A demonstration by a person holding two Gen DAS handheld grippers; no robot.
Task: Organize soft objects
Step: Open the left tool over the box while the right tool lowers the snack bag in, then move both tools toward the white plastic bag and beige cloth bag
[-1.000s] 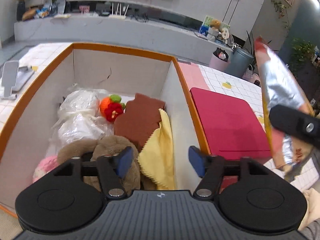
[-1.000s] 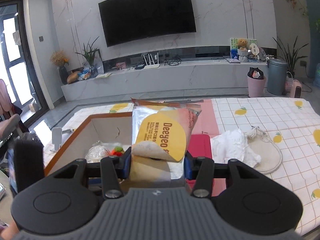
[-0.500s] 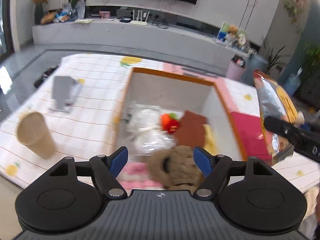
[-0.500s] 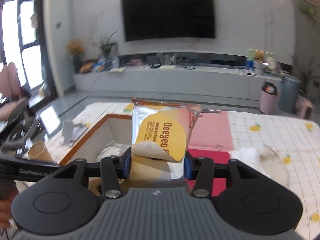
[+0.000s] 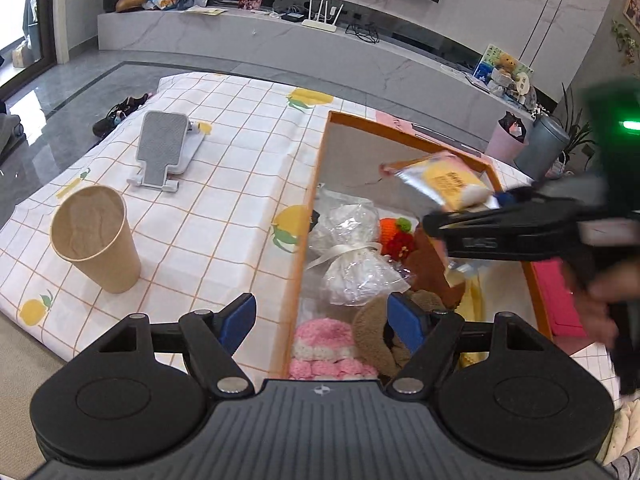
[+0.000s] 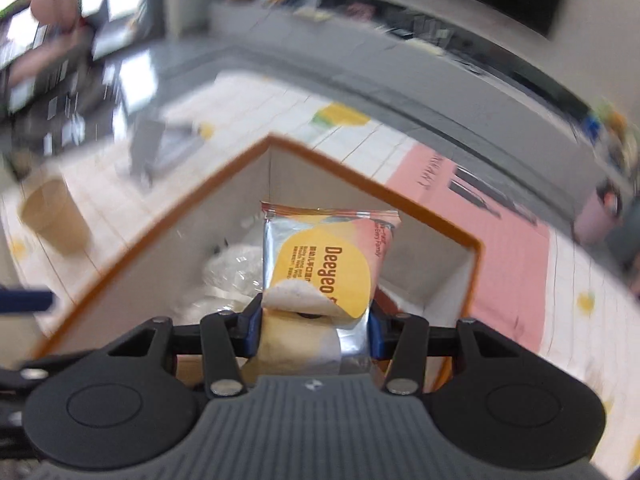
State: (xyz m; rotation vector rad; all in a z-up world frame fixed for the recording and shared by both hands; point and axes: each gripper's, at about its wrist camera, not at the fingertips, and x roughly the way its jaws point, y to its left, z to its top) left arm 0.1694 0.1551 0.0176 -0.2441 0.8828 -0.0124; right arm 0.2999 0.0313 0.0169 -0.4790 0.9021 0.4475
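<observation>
My right gripper [image 6: 316,330] is shut on a silver and yellow snack packet [image 6: 326,264] and holds it over the orange-rimmed box [image 6: 352,178]. In the left wrist view the packet [image 5: 442,182] hangs above the box [image 5: 316,184], which holds clear plastic bags [image 5: 352,252], an orange knitted toy [image 5: 394,230], a brown cloth, a yellow cloth [image 5: 474,300], a brown plush [image 5: 372,328] and a pink knitted item [image 5: 324,346]. My left gripper [image 5: 322,322] is open and empty, low at the box's near left edge.
A paper cup [image 5: 96,238] and a grey phone stand [image 5: 164,148] sit on the checked tablecloth left of the box. A red pad [image 5: 560,296] lies right of the box. The right gripper's body and hand [image 5: 560,232] reach across the box's right side.
My right gripper has swung the packet left and down over the box. My left gripper has pulled back and left, still open.
</observation>
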